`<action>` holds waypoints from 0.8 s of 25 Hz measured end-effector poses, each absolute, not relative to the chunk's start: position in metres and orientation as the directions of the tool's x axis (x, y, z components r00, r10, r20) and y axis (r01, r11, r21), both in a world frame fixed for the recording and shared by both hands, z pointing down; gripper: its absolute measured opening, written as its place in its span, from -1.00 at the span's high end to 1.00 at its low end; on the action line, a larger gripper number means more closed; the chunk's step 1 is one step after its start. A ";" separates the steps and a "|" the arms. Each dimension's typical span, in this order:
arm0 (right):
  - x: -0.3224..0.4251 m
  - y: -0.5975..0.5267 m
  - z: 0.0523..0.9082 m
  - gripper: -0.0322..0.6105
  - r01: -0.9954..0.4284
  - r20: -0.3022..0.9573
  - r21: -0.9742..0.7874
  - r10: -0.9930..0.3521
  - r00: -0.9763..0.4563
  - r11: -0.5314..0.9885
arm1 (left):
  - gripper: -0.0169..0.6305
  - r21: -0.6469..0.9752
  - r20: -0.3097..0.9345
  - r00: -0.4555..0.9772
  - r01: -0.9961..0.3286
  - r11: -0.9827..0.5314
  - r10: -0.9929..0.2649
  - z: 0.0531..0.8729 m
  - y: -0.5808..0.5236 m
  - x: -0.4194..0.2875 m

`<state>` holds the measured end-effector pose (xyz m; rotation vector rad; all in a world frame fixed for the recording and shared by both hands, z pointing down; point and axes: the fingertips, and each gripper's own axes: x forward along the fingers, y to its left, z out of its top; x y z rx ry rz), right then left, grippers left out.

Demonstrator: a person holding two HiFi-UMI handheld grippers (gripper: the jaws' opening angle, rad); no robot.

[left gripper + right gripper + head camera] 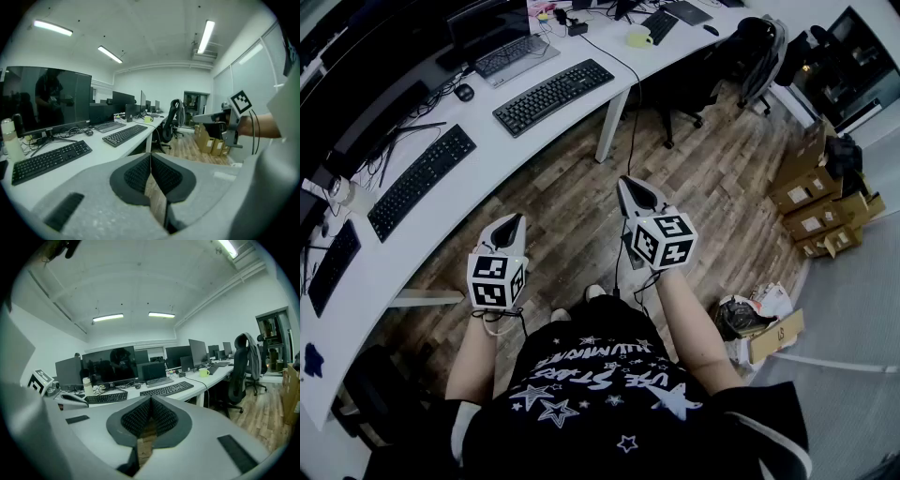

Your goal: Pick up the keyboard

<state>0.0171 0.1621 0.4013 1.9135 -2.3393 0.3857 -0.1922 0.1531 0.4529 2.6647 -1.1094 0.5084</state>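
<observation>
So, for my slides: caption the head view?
Shut, empty left gripper and right gripper held short of the desk's keyboards.

Held left tongs (517,221) and right tongs (625,184) out front, side by side, apart, jaws pressed together, empty, tipped slightly downward.

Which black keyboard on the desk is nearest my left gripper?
The keyboard in front of the big monitor; the second keyboard lies farther along the desk.
</observation>
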 end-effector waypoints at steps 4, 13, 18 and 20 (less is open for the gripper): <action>0.014 0.176 0.404 0.88 -0.977 0.242 -0.138 -0.951 -0.194 0.165 | 0.88 0.069 0.386 0.677 -0.698 -0.712 -0.627 0.451 0.169 -0.193; 0.008 0.193 0.417 0.88 -0.982 0.265 -0.139 -0.951 -0.161 0.128 | 0.88 0.125 0.403 0.703 -0.677 -0.725 -0.586 0.473 0.195 -0.204; 0.002 0.197 0.415 0.88 -0.979 0.239 -0.154 -0.956 -0.170 0.135 | 0.88 0.121 0.372 0.707 -0.680 -0.723 -0.602 0.465 0.185 -0.212; 0.003 0.197 0.413 0.88 -0.978 0.227 -0.161 -0.959 -0.169 0.135 | 0.88 0.109 0.356 0.708 -0.679 -0.726 -0.609 0.458 0.180 -0.211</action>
